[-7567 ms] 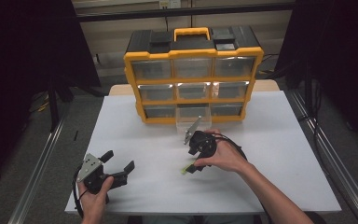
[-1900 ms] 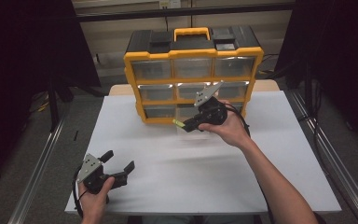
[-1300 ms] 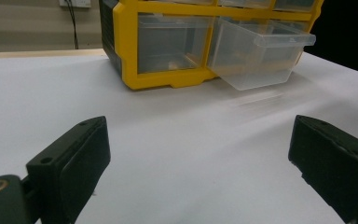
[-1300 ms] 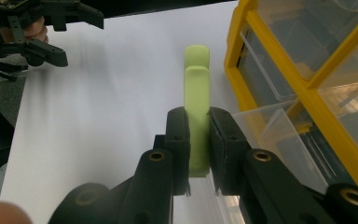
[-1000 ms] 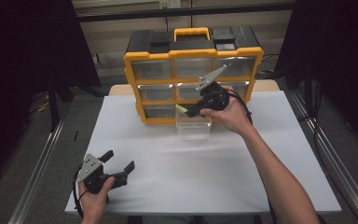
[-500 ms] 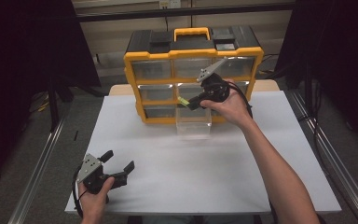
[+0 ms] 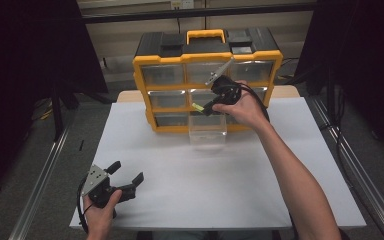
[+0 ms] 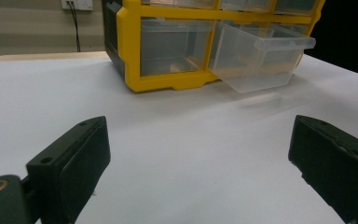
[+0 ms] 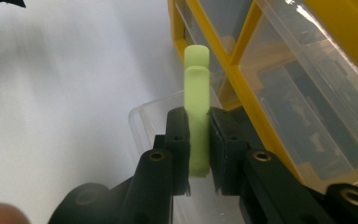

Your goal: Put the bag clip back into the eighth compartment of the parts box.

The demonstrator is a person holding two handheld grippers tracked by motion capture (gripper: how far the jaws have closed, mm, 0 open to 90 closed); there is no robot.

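My right gripper is shut on a pale green plastic piece, held in the air in front of the yellow drawer cabinet. Just below it, a clear drawer stands pulled out of the cabinet's bottom row onto the table. In the right gripper view the green piece points out over the drawer's open top. My left gripper rests open near the table's front left corner, its jaws wide apart with nothing between them.
The cabinet stands at the back middle of the white table, with three rows of clear drawers and a black top with a yellow handle. Dark floor and metal rails run along both table sides.
My right gripper has carried the green piece slightly left and toward the cabinet, above the pulled-out drawer. The left gripper has stayed put.
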